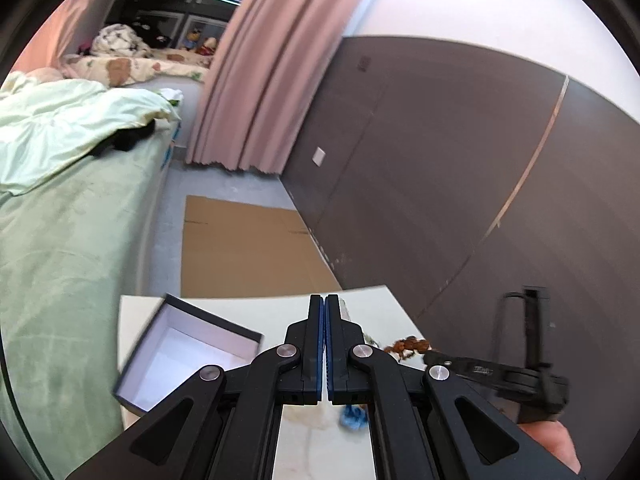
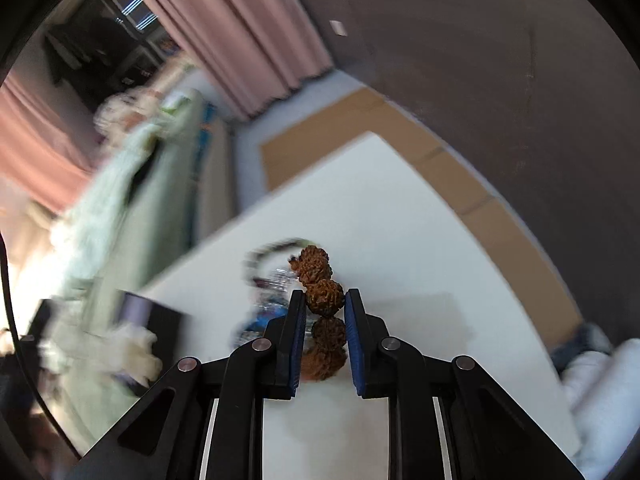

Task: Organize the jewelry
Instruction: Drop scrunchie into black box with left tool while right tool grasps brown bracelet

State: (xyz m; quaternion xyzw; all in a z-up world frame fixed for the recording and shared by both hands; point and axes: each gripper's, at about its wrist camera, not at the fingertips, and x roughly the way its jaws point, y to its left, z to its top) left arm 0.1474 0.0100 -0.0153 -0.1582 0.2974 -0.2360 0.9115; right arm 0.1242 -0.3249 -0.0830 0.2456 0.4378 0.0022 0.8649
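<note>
My right gripper [image 2: 325, 304] is shut on a brown rough-bead bracelet [image 2: 320, 280] and holds it above the white table [image 2: 400, 220]. In the left wrist view the same bracelet [image 1: 408, 346] hangs from the right gripper [image 1: 430, 356] at the right. My left gripper [image 1: 324, 308] is shut and empty above the table [image 1: 372, 304]. An open dark box with a white inside [image 1: 180, 352] sits on the table to its left. A blue piece [image 1: 354, 416] lies below the left gripper. Blurred bangles and other jewelry [image 2: 272, 276] lie on the table under the bracelet.
A bed with green bedding [image 1: 68, 200] stands left of the table. Flat cardboard [image 1: 248, 248] lies on the floor beyond it. A dark wall [image 1: 460, 160] and pink curtain [image 1: 264, 80] are behind. The box shows blurred at the left in the right wrist view [image 2: 160, 320].
</note>
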